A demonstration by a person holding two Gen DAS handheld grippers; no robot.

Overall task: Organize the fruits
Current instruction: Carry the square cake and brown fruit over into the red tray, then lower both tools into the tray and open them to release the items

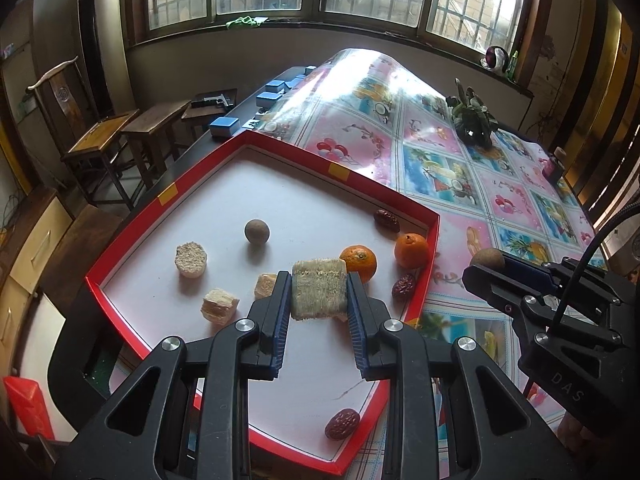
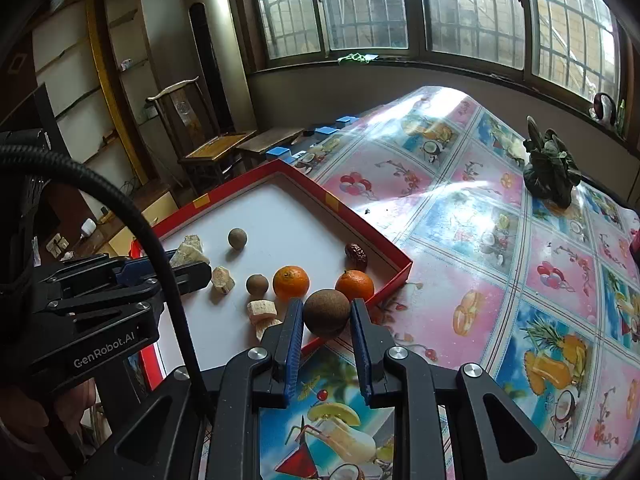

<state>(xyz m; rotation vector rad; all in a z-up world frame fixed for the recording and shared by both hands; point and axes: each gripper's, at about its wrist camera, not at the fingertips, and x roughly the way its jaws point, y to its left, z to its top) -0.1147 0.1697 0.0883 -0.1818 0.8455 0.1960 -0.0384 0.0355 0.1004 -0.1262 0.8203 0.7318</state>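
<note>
Sorting is mid-carry: our left gripper (image 1: 319, 294) pinches a pale fibrous sugarcane block (image 1: 319, 292) above the red-rimmed white tray (image 1: 132, 232). Our right gripper (image 2: 326, 314) clamps a brown round longan (image 2: 326, 312) over the tray's near corner. Next we likely need to set each beside its own kind.

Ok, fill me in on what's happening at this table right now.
A person is sorting fruit with two handheld grippers over a red-rimmed tray. The left gripper is shut on a pale sugarcane chunk above the tray. The right gripper is shut on a brown longan near the tray's corner. Two mandarins, red dates, another longan and more sugarcane pieces lie in the tray, on a fruit-print tablecloth.
</note>
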